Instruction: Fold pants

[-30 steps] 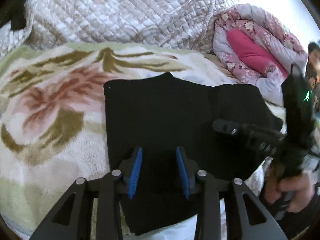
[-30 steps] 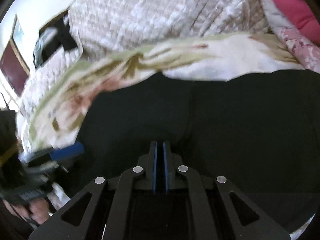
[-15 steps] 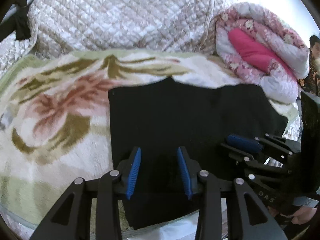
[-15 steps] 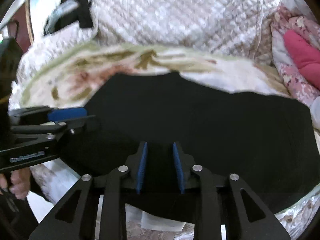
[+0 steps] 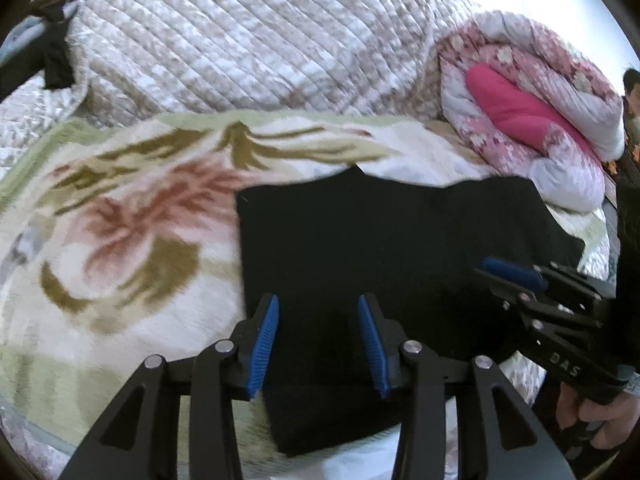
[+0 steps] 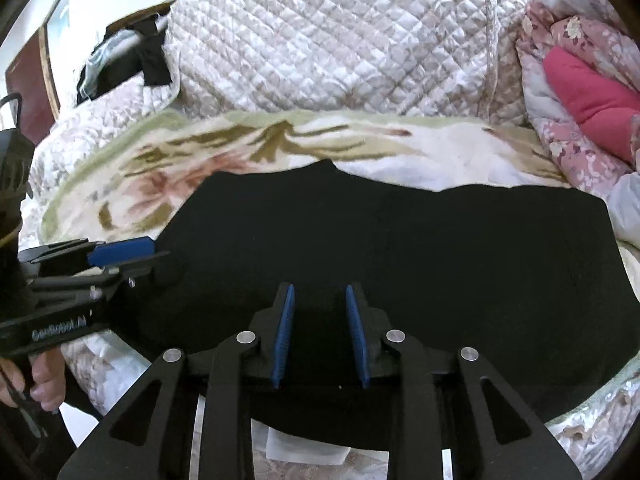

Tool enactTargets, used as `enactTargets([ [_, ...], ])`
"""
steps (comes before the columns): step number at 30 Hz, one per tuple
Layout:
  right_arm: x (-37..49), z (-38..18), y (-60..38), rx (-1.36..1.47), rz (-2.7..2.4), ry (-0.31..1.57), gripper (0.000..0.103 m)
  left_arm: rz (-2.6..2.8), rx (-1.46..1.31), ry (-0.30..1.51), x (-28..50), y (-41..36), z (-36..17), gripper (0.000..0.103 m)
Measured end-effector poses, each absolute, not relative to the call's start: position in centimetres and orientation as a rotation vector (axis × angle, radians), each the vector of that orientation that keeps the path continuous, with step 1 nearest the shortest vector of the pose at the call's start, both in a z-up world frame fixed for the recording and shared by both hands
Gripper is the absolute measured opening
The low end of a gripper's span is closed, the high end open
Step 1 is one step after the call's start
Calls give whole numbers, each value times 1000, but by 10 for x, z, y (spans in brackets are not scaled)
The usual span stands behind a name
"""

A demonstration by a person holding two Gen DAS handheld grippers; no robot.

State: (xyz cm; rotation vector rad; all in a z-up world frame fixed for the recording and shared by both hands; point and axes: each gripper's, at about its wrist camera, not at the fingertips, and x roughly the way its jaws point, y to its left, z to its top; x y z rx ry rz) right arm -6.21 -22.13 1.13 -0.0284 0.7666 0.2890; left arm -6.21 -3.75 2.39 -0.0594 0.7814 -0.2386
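Two downward wrist views, shared pants (image 5: 384, 248)

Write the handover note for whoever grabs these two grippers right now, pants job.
Left gripper: open, jaws have just been opening, nothing pinched; over the near left part of the black pants.
Right gripper: open, jaws just parted, nothing held; above the near edge.
Pants: lying flat as a wide folded slab on the floral blanket.
Done: at least one fold appears laid.
Left: probably fold once more across and smooth.

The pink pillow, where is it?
The pink pillow is at the far right in both views, tucked inside the rolled flowery quilt, beyond the black pants.
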Motion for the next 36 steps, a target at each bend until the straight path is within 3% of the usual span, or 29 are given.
enactTargets([
  [7, -43, 3, -257, 230, 266, 844, 27, -202, -123, 842, -51, -19, 12, 44],
  [18, -67, 26, -346, 426, -41, 696, 27, -252, -100, 793, -60, -33, 21, 44],
  [20, -75, 36, -356, 452, -96, 650, 33, -267, -107, 754, -64, -34, 27, 44],
  [22, -84, 43, -366, 488, -147, 604, 52, -280, -97, 743, -66, -36, 28, 44],
  [24, -92, 48, -378, 527, -189, 567, 60, -288, -84, 771, -64, -39, 23, 44],
  [32, -120, 54, -425, 669, -383, 473, 63, -297, -73, 825, -63, -44, 11, 44],
  [36, -111, 23, -440, 860, -344, 583, 64, -294, -61, 824, -63, -46, 11, 44],
])
